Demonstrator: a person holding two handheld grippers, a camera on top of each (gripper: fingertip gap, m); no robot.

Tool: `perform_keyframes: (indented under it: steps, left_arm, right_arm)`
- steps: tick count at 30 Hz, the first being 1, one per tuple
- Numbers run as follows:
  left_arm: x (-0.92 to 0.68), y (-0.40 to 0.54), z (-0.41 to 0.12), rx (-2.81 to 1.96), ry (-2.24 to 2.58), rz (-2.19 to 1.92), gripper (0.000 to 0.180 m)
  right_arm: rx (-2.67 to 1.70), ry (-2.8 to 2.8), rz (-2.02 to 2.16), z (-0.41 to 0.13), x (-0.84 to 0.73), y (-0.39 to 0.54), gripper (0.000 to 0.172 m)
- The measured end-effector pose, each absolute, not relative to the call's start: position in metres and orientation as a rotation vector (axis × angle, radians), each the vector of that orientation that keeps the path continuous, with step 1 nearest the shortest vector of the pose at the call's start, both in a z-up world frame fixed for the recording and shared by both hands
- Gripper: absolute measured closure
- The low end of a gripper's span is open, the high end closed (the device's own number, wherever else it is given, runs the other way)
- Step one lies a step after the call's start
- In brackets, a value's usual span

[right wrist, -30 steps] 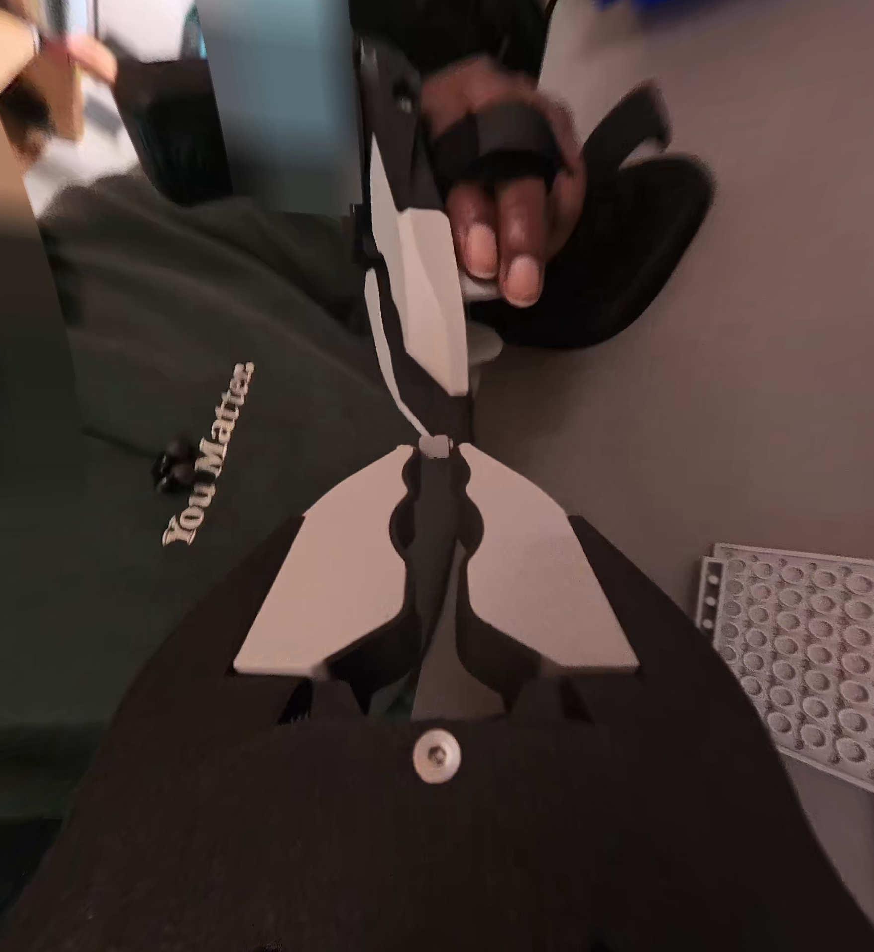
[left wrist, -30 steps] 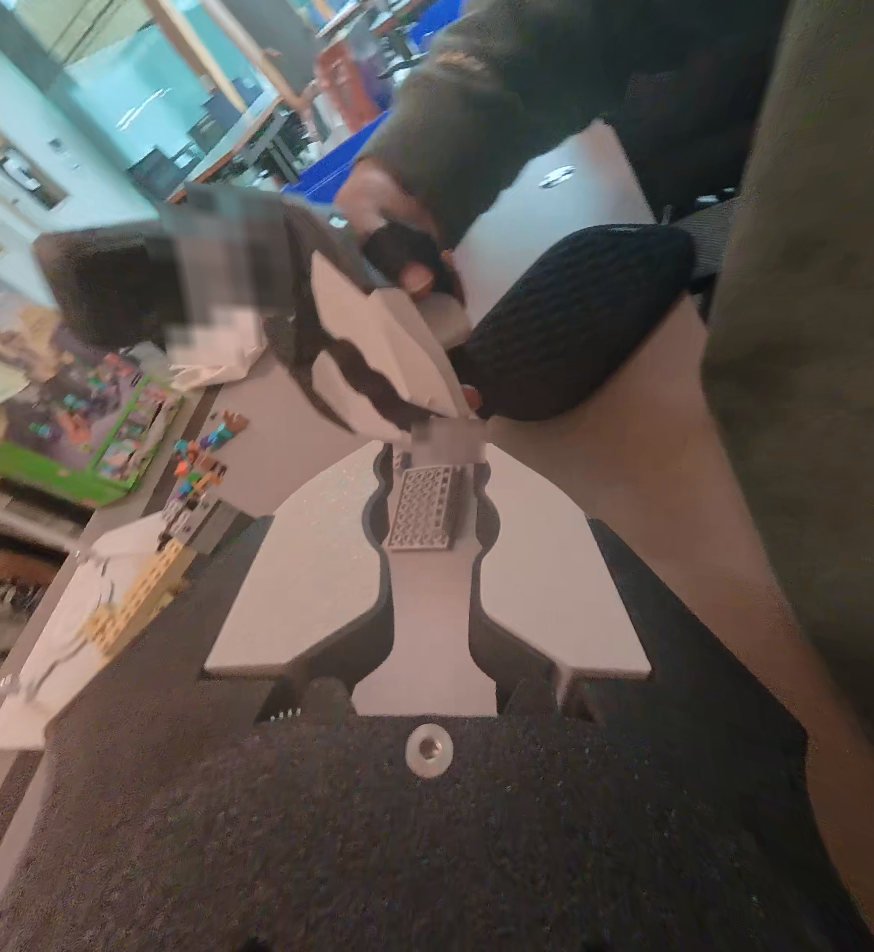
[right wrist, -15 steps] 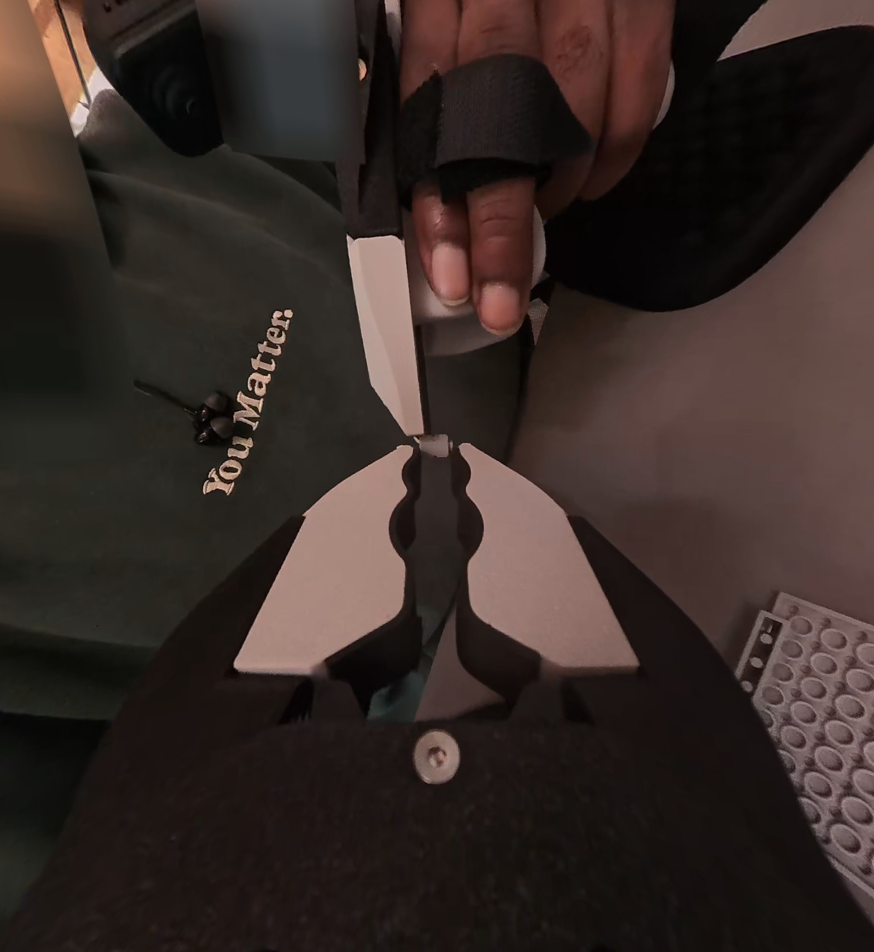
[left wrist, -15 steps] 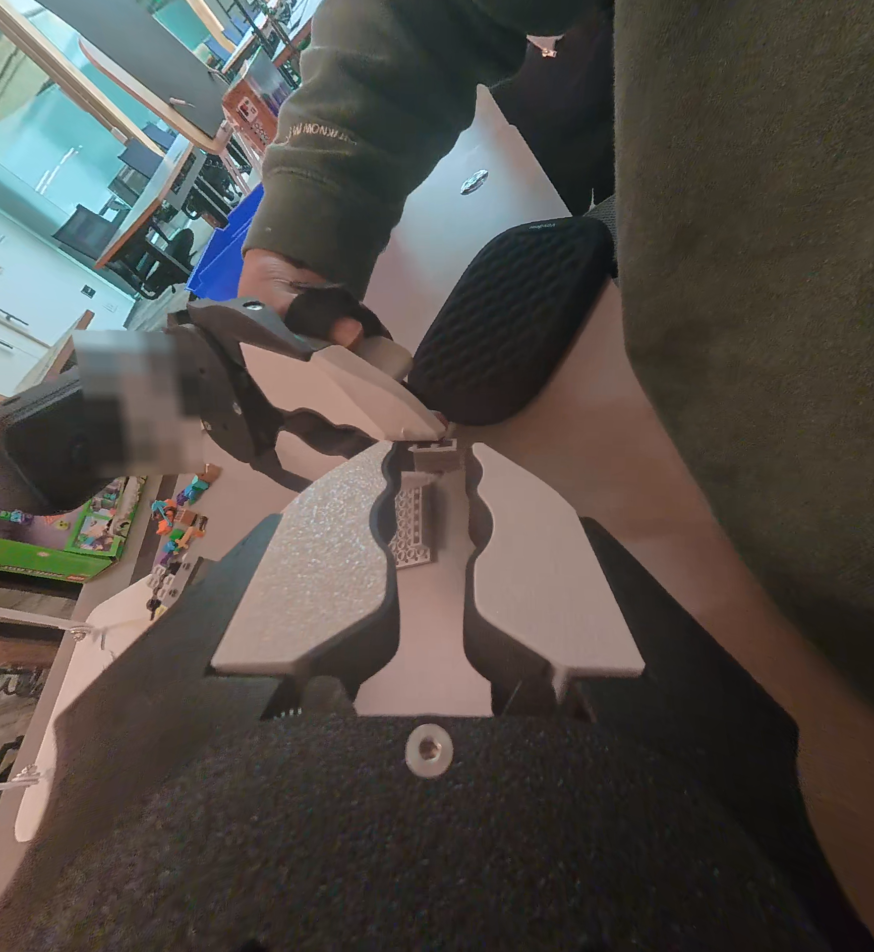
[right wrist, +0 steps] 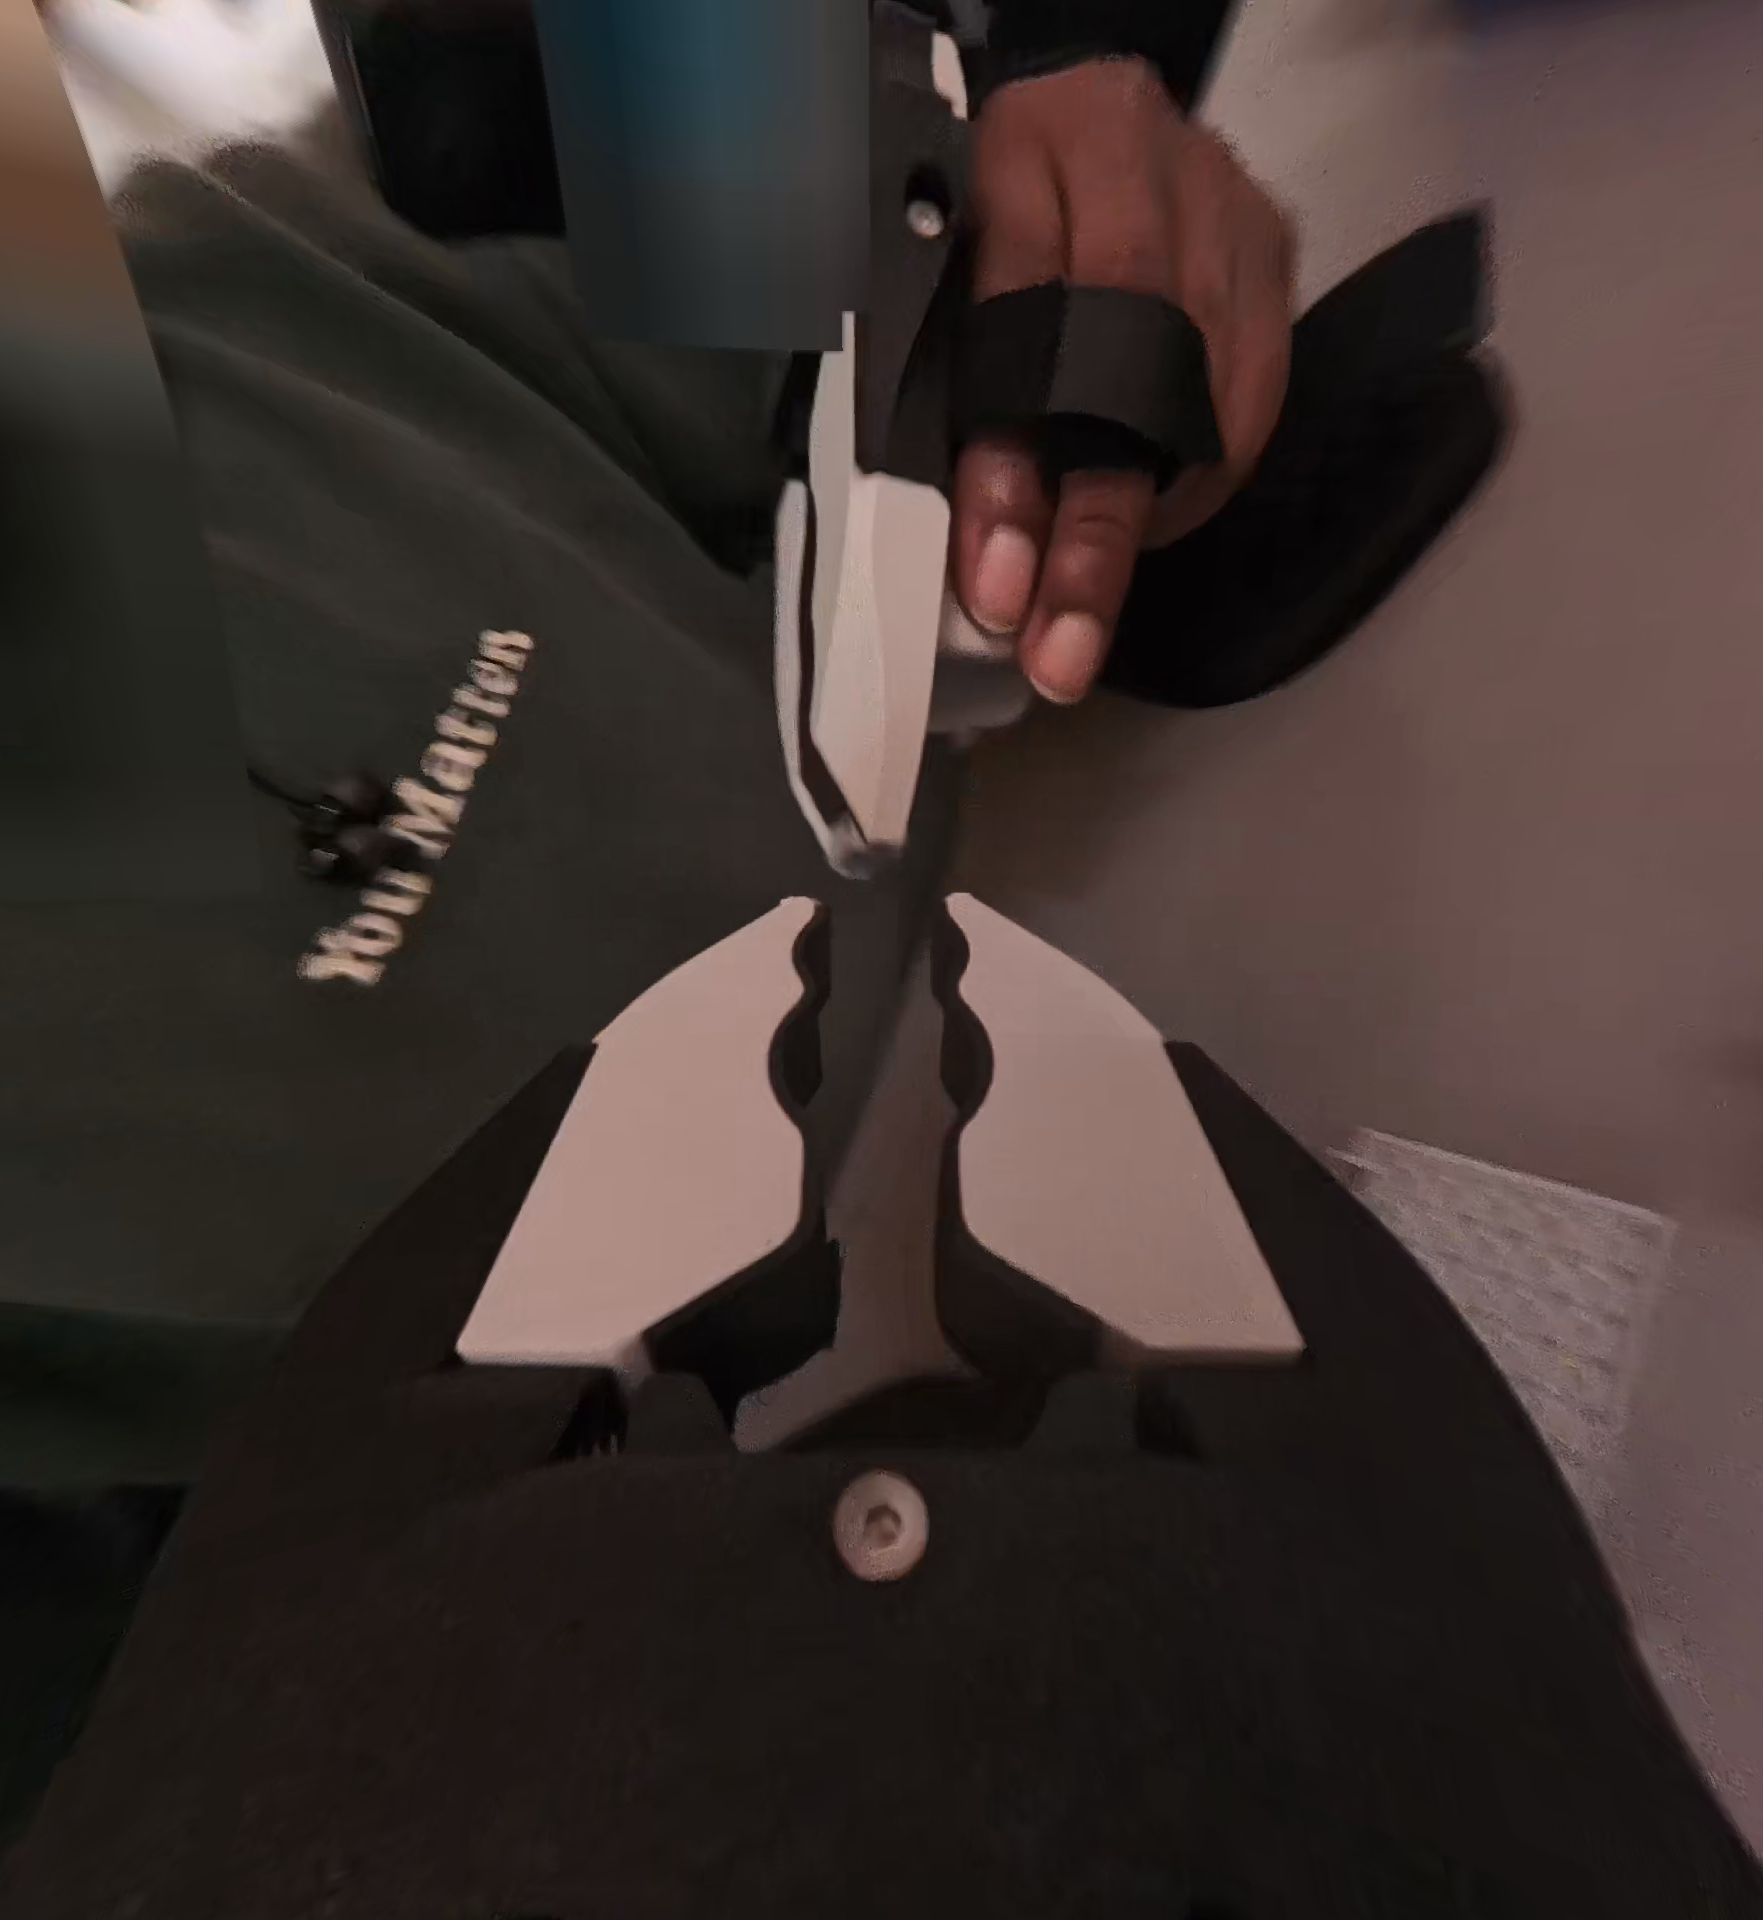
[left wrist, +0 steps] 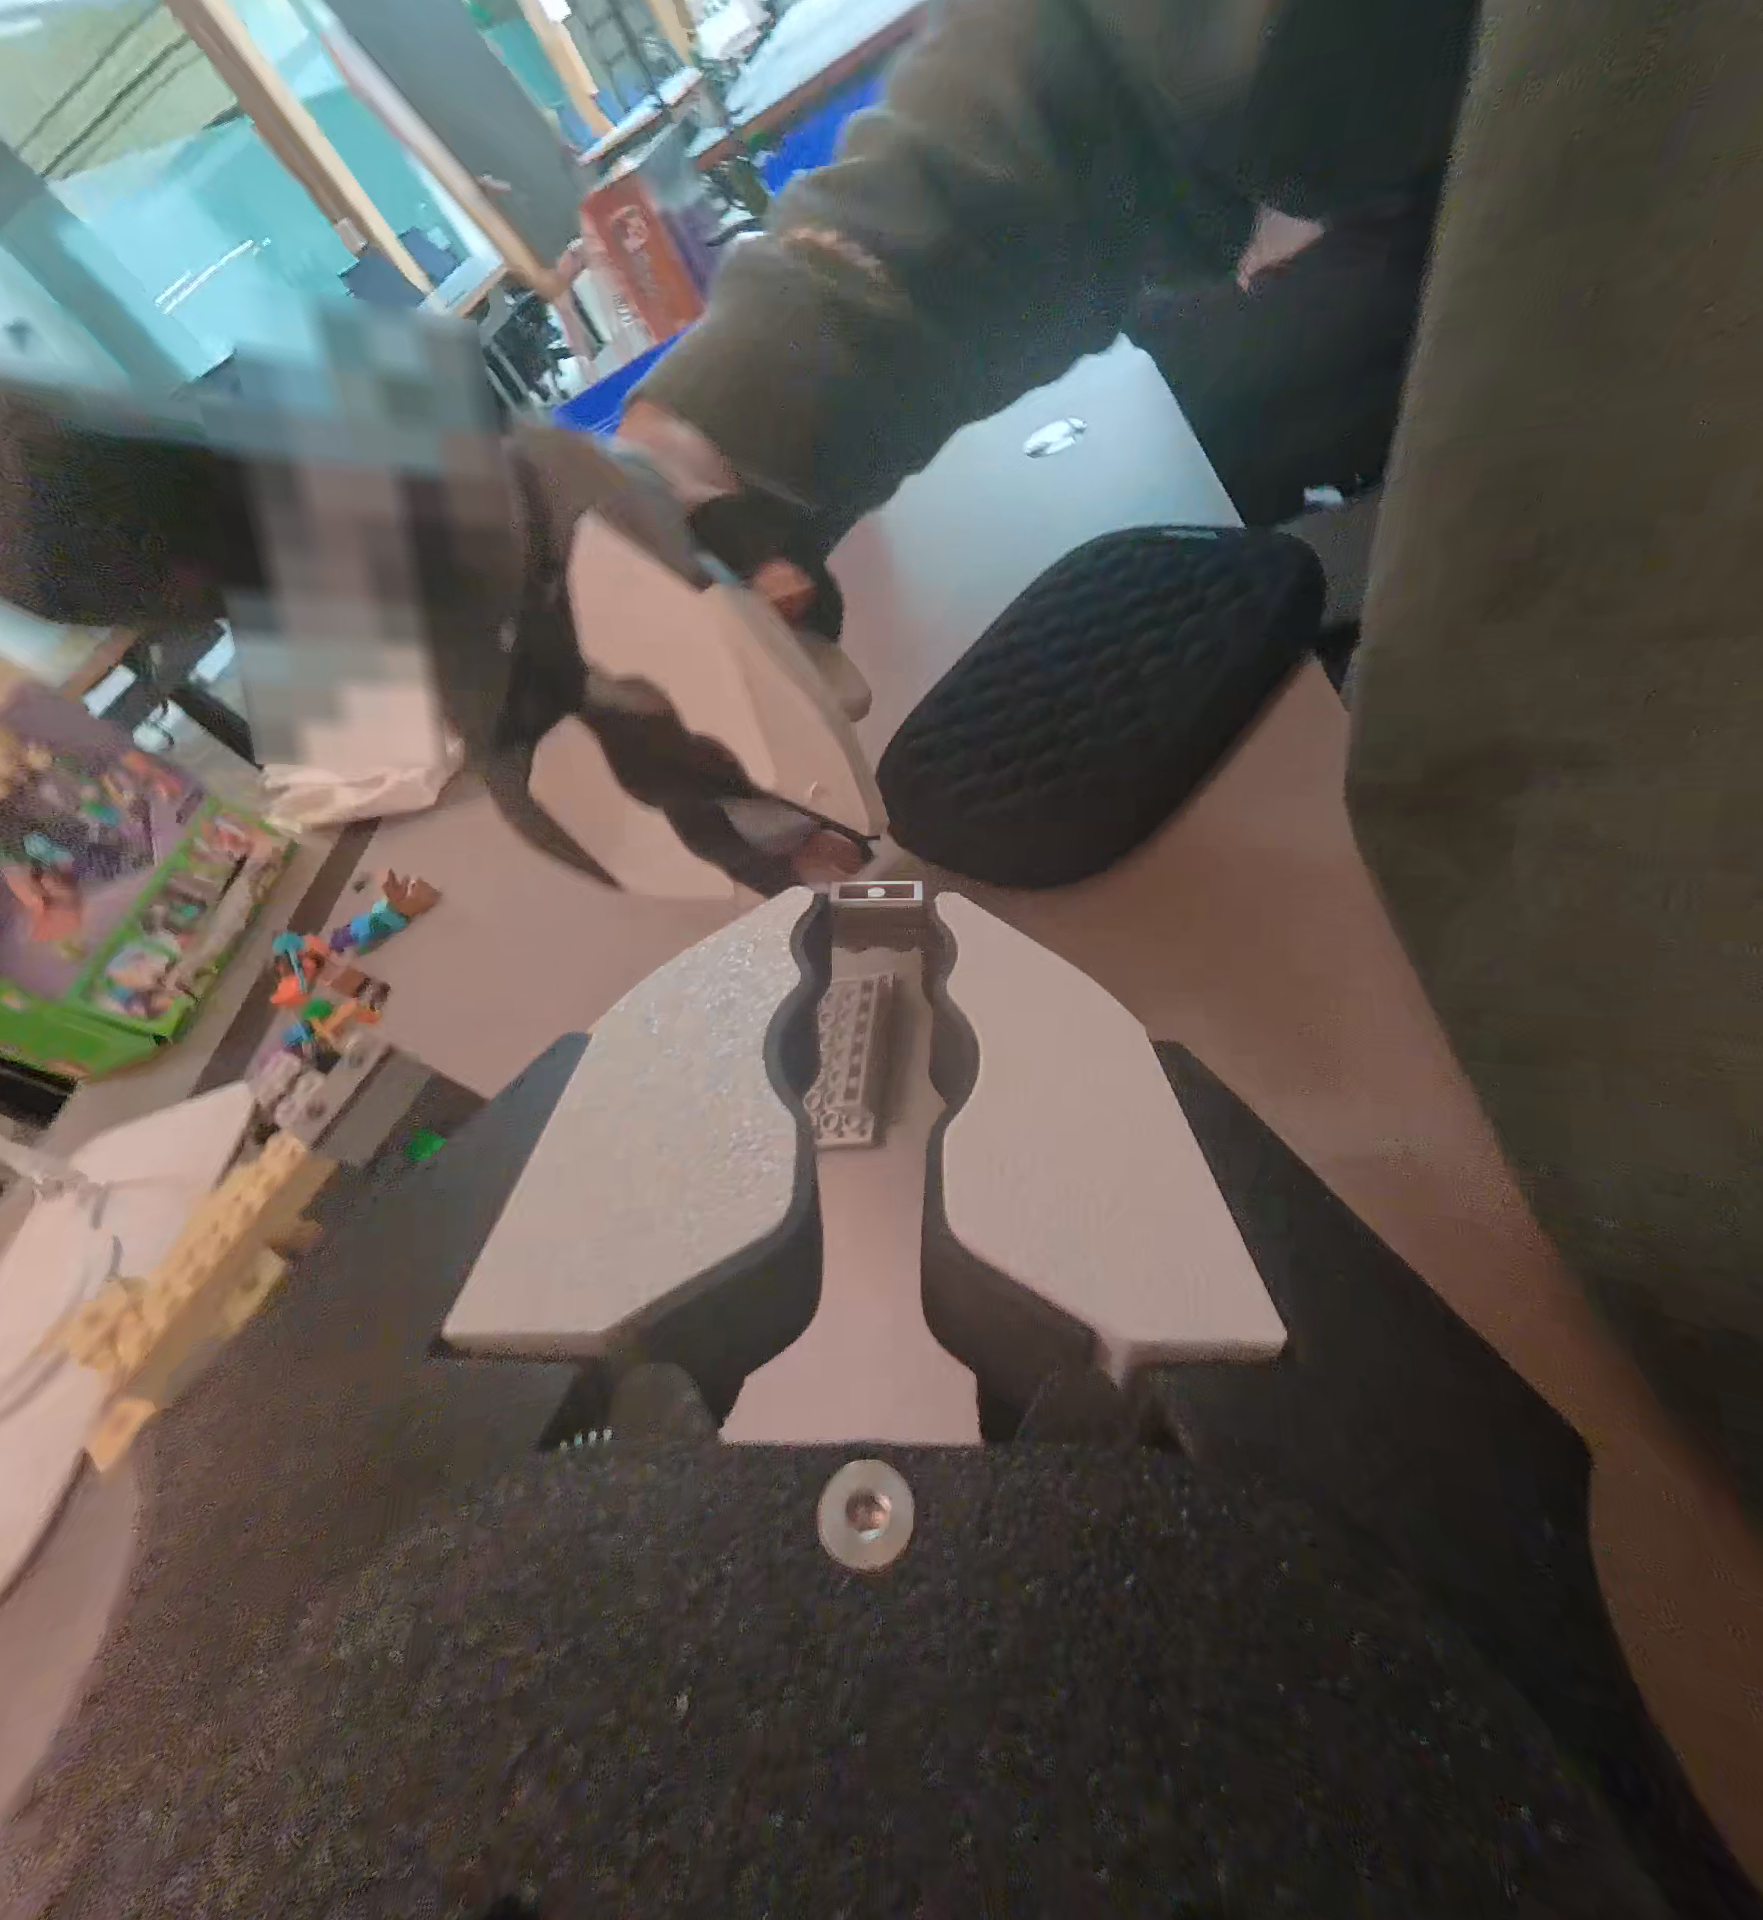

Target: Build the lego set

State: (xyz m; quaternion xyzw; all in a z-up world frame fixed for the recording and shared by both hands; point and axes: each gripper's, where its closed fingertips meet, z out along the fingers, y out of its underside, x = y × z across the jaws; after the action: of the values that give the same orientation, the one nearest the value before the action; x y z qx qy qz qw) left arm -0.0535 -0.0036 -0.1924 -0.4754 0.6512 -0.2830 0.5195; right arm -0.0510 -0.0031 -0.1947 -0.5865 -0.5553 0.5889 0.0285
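The left gripper's (left wrist: 877,902) fingers pinched a small grey brick (left wrist: 877,894) at their tips — light, rigid, likely slippery; the right gripper's (right wrist: 882,914) fingers stood apart, empty.

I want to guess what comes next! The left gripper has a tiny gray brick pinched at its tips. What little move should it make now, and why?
Probably lower the left gripper toward the gray studded plate on the table. The small gray brick sits pinched between its fingertips, the plate lies just below, and the right gripper is open with nothing in it.
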Motion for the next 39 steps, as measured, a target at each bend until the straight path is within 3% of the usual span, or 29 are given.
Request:
perform_keyframes:
  steps: [6,9,13,23,39]
  left_arm:
    - [-0.062,0.024,-0.206,-1.316,1.428,-0.822,0.165]
    - [-0.060,0.030,-0.212,-1.341,1.424,-0.868,0.165]
    - [-0.055,0.037,-0.219,-1.361,1.446,-0.883,0.164]
    - [-0.052,0.040,-0.231,-1.416,1.485,-0.903,0.165]
    - [-0.047,0.037,-0.236,-1.456,1.505,-0.871,0.165]
  right_arm:
    - [-1.849,-1.743,0.835,-0.258,-0.007,0.057,0.133]
    - [-1.882,-1.747,0.597,-0.289,0.004,0.062,0.123]
    - [-1.920,-1.731,0.551,-0.304,0.000,0.062,0.117]
    - [-1.926,-1.821,0.563,-0.307,-0.010,0.065,0.122]
    - [-1.811,-1.500,0.851,-0.271,-0.028,0.053,0.122]
